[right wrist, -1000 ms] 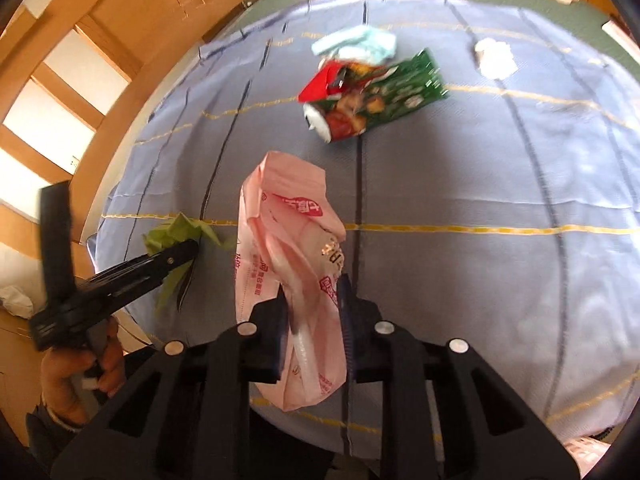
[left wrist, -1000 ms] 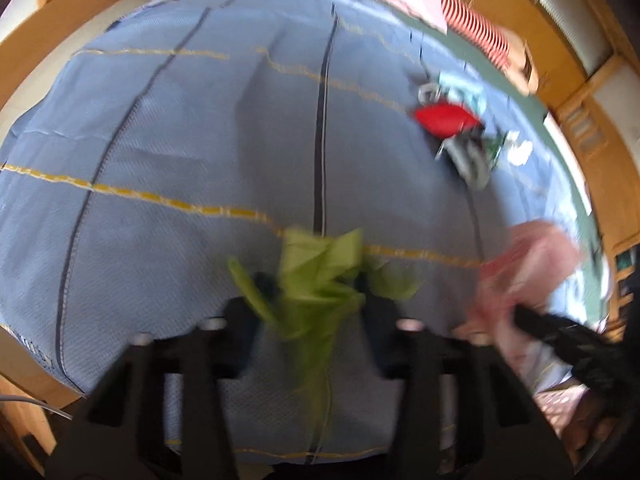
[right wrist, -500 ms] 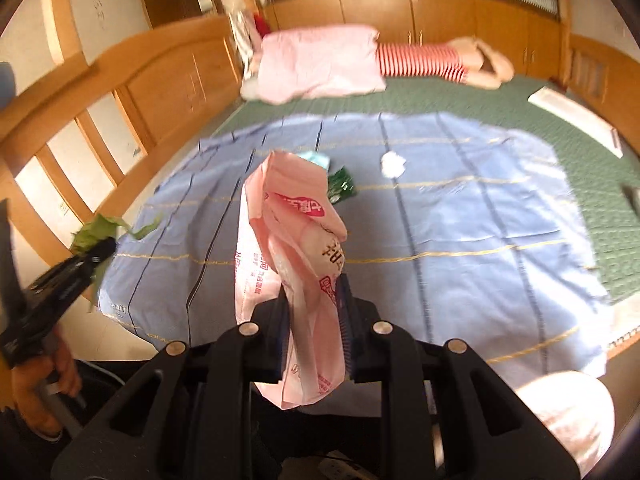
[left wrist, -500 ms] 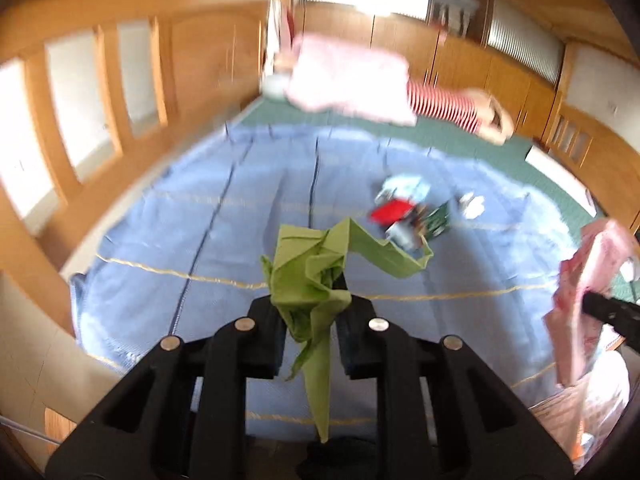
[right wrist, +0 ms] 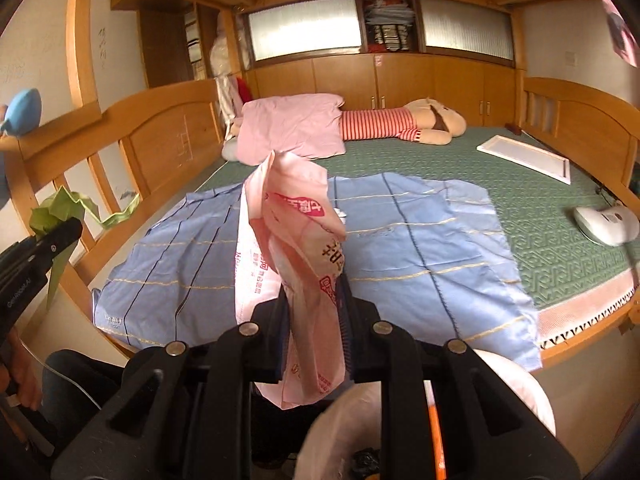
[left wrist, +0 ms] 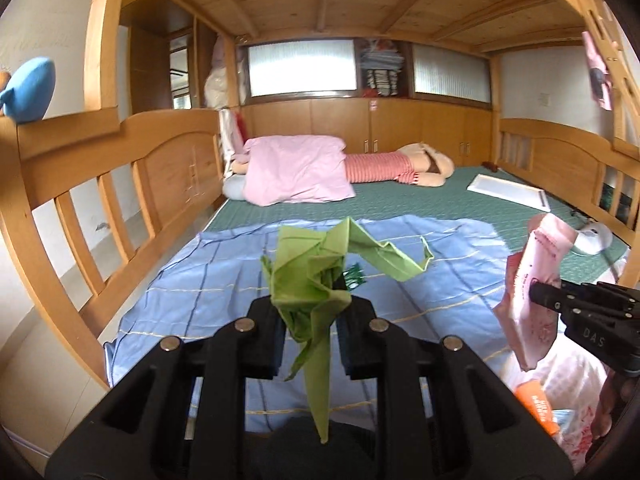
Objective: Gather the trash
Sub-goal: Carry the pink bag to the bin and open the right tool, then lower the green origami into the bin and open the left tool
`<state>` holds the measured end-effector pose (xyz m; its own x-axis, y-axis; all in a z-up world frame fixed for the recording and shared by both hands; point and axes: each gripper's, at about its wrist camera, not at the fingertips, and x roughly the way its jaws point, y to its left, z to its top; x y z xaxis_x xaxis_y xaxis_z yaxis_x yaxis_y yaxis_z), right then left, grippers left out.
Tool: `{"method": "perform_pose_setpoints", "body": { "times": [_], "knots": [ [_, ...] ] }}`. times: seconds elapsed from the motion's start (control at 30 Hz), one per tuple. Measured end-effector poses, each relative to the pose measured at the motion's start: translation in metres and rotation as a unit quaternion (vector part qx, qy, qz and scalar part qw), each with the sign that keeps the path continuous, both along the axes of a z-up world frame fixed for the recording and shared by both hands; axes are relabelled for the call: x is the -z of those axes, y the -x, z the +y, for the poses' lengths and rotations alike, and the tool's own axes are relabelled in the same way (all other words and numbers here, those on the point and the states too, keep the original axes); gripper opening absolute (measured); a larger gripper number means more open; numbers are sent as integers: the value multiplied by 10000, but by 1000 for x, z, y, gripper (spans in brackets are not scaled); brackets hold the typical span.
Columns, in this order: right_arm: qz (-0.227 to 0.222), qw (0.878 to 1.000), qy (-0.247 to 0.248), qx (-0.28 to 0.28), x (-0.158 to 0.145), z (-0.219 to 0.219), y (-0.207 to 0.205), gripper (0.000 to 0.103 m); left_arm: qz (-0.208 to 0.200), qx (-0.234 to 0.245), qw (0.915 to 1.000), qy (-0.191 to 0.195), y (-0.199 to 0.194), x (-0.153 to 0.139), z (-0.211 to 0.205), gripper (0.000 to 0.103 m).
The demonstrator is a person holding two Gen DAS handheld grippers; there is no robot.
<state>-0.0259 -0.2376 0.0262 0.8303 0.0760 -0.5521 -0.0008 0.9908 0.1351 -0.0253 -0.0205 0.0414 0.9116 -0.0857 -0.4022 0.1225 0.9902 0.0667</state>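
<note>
My left gripper (left wrist: 310, 312) is shut on a crumpled green paper (left wrist: 316, 268) and holds it up in the air at the foot of the bed. My right gripper (right wrist: 314, 300) is shut on a pink plastic wrapper (right wrist: 292, 240), also lifted off the bed. The wrapper also shows at the right of the left wrist view (left wrist: 532, 280), and the green paper at the left of the right wrist view (right wrist: 64, 208). A bit of green trash (left wrist: 354, 276) still shows on the blue sheet (left wrist: 440, 264) behind the green paper.
A white bag with an orange item (left wrist: 560, 392) sits low at the right, below the right gripper (left wrist: 538, 292). Wooden bed rails (left wrist: 100, 184) run along both sides. A pink pillow (right wrist: 292, 128), a striped plush doll (right wrist: 400, 126), a white board (right wrist: 524, 156) and a white device (right wrist: 606, 224) lie on the green mat.
Both grippers have lifted and pulled back from the blue sheet toward the foot of the bed, each still holding its piece of trash. The views have tilted up to show the whole bed.
</note>
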Motion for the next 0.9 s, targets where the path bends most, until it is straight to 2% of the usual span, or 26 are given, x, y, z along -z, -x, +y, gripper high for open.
{"method": "perform_pose_setpoints", "body": {
  "times": [0.17,0.3,0.4,0.53,0.7,0.83,0.9],
  "knots": [
    [-23,9999,-27,114,7,-21,20,22,4,188,9998,-11,16,-4,-18,22],
    [-127,9995,22,287,-6,-40,39,22,86,420,9991,-18,22,-4,-32,22],
    [-33,9987,130,488,-6,-60,50,22,95,553,9984,-23,24,-3,-42,22],
    [314,9960,227,803,17,-90,64,22,217,764,9968,2,25,4,-53,22],
    [1197,9878,147,990,68,-119,66,24,347,964,9947,-31,23,13,-65,22],
    [2191,9716,245,858,115,-120,54,51,447,1108,9928,-71,21,21,-75,22],
    [2278,9687,255,956,121,-121,51,60,518,1213,9912,-77,22,25,-82,22]
  ]
}}
